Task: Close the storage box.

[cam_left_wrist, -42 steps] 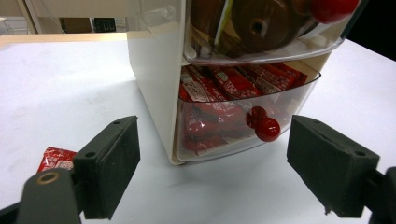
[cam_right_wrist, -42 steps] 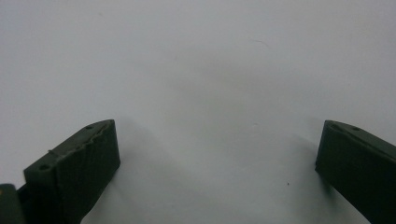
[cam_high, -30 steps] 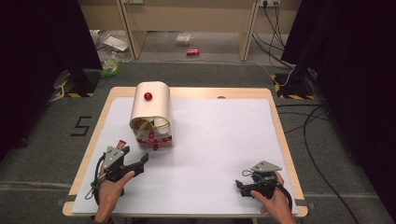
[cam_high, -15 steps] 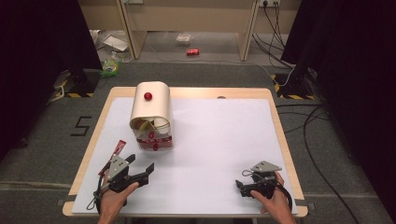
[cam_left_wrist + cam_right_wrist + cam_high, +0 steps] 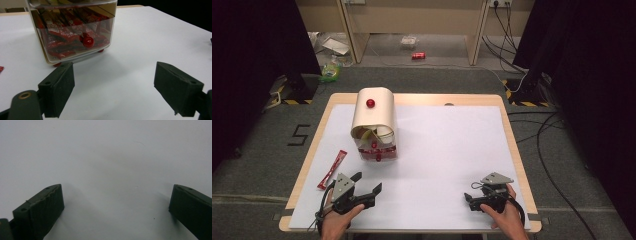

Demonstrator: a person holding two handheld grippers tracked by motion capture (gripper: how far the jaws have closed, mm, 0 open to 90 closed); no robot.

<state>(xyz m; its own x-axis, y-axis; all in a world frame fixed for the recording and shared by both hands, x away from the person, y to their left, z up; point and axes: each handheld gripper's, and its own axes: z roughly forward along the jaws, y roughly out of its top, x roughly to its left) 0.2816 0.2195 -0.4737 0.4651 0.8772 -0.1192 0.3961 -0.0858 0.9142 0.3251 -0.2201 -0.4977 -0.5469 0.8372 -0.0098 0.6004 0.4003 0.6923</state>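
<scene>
Packets are the job here, and one red packet [image 5: 332,169] lies flat on the bench [image 5: 447,150], near its left edge, just ahead of the left claw [image 5: 367,183]. It looks like that one is already out of the box. No claw holds it now. Many more packets are in the box, so I think most of the work is left, if they all have to come out.

The bench is big and white. The box [image 5: 373,125] stands on its left half, well apart from the right claw [image 5: 468,199]. The box has a cream, curved top with a red knob [image 5: 370,103] on it. Its bottom part is a clear drawer [image 5: 75,32] with a small red knob [image 5: 88,41] on the front. The drawer is full of red packets, stacked close together. It looks shut.

The left claw is wide open and holds nothing. It points at the drawer. The right claw [image 5: 116,212] is wide open too, with bare bench under it.
</scene>
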